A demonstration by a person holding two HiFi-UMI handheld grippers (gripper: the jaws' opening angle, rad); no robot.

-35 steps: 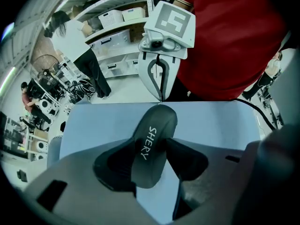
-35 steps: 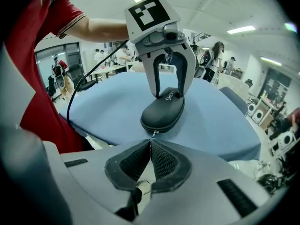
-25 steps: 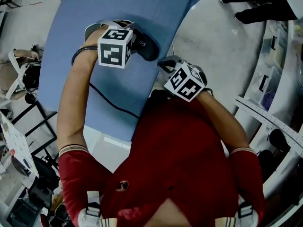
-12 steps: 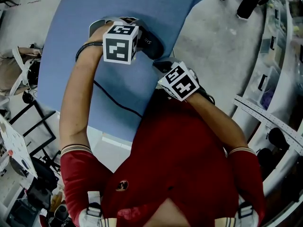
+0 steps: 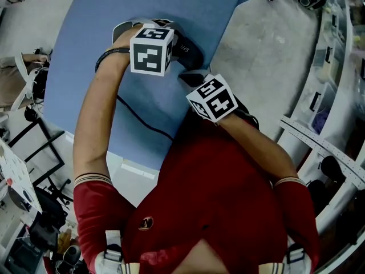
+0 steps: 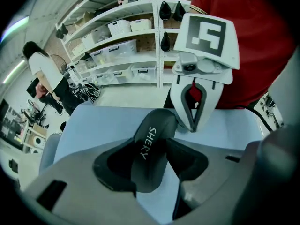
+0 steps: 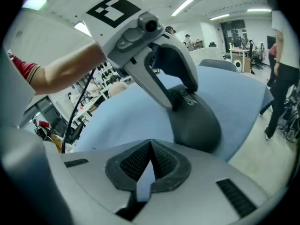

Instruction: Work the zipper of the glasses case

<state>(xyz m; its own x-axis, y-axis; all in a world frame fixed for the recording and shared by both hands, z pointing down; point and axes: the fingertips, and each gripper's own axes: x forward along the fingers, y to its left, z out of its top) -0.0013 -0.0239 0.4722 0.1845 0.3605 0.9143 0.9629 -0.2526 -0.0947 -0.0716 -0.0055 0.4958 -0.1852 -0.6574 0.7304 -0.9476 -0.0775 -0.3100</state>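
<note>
Left gripper view, L tongs (image 6: 151,165) clamp glasses case (image 6: 152,137)

Bare blue tabletop (image 5: 114,16) beyond the glasses case (image 5: 188,51); left tool (image 7: 180,100) clamps across it, right tool (image 6: 193,126) blocks its near end.

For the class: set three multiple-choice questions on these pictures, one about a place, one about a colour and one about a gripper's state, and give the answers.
1. Where does the glasses case lie?
A on the blue tabletop
B on the floor
C on a shelf

2. What colour is the person's shirt?
A green
B red
C white

3. How do the jaws of the right gripper stand?
A wide apart
B closed on the case
C closed together, empty

Answers: 1 A, blue surface shows all round it; 2 B, red fills the head view; 3 C, its pads meet with nothing between them.
</note>
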